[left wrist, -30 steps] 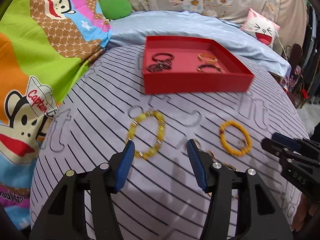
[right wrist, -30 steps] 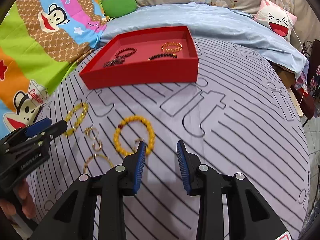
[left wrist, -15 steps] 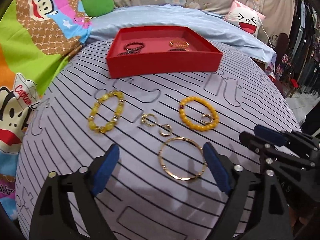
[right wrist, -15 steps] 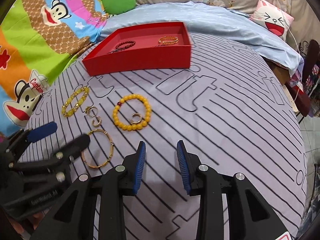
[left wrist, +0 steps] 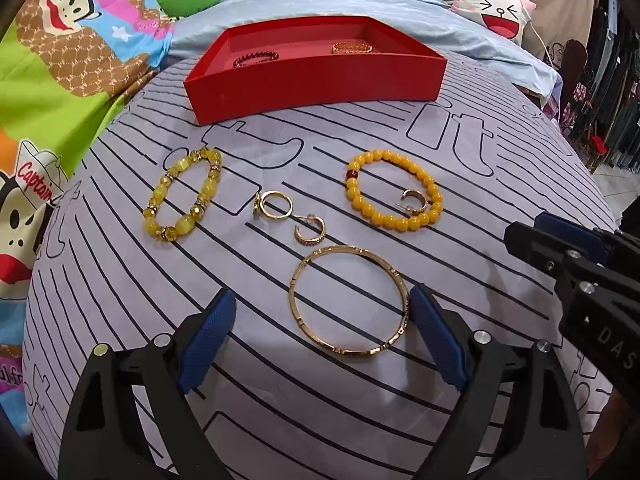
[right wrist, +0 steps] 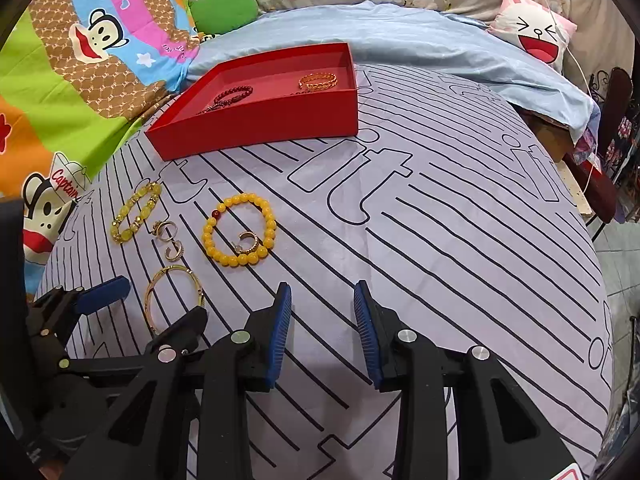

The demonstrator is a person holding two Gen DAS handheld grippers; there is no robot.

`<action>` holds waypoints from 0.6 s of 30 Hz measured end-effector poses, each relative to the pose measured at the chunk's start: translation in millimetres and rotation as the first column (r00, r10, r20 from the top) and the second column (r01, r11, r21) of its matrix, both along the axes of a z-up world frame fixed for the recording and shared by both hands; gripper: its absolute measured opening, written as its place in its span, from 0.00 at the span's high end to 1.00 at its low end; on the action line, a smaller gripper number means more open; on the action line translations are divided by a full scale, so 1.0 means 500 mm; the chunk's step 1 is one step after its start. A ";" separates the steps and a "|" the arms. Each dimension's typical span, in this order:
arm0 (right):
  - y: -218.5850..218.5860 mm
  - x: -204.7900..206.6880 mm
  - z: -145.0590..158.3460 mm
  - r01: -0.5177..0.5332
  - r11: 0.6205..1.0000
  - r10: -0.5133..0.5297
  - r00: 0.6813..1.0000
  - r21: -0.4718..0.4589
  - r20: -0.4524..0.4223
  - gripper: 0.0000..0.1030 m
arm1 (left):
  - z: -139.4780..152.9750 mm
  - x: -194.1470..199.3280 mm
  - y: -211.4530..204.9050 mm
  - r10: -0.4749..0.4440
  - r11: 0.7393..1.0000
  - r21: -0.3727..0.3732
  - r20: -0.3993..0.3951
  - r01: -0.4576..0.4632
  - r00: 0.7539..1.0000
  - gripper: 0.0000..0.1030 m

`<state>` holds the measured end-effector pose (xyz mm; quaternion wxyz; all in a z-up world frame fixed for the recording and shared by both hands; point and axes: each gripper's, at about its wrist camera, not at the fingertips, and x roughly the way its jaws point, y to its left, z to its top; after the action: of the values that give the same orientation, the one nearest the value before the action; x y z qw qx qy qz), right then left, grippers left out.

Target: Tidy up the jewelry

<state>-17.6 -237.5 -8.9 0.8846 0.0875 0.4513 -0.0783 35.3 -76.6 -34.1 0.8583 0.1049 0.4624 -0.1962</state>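
A gold bangle (left wrist: 349, 300) lies on the striped sheet between the wide-open jaws of my left gripper (left wrist: 322, 332); it also shows in the right wrist view (right wrist: 173, 297). Beyond it lie a gold ring (left wrist: 274, 205), a hoop earring (left wrist: 310, 232), a faceted yellow bracelet (left wrist: 182, 196) and an orange bead bracelet (left wrist: 394, 189) with a second hoop earring (left wrist: 414, 202) inside it. The red tray (left wrist: 320, 76) at the back holds dark bead bracelets (left wrist: 256, 57) and a gold bracelet (left wrist: 352, 47). My right gripper (right wrist: 322, 330) is open and empty, right of the bangle.
A cartoon monkey blanket (left wrist: 60, 80) covers the left side. A blue sheet (right wrist: 400, 40) and a cat-face pillow (right wrist: 536, 34) lie behind the tray. The bed's edge drops off at the right (right wrist: 580, 184). The right gripper's body (left wrist: 580, 272) shows at the left view's right edge.
My left gripper has pulled back from the yellow bracelet, opened wider and come down around the gold bangle. The right gripper has stayed open and drifted slightly back.
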 end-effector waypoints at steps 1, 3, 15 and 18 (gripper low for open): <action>0.000 0.001 0.000 -0.001 1.000 0.001 1.000 0.001 -0.001 0.68 | 0.000 0.000 0.000 0.001 1.000 -0.002 -0.001 -0.001 1.000 0.19; 0.000 0.002 -0.003 -0.002 1.000 0.002 1.000 0.002 -0.005 0.68 | 0.001 -0.002 0.000 -0.005 1.000 -0.005 0.003 0.005 1.000 0.23; 0.013 0.009 -0.007 -0.020 1.000 0.020 1.000 0.008 -0.010 0.68 | 0.017 -0.003 0.010 -0.005 1.000 -0.030 0.010 0.005 1.000 0.44; 0.019 0.014 -0.005 -0.030 1.000 0.030 1.000 0.008 -0.008 0.68 | 0.025 0.002 0.021 0.014 0.999 -0.032 0.021 -0.014 1.000 0.44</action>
<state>-10.5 -228.2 -11.5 0.8836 0.0837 0.4563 -0.0637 36.2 -66.0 -21.3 0.8660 0.0901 0.4509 -0.1965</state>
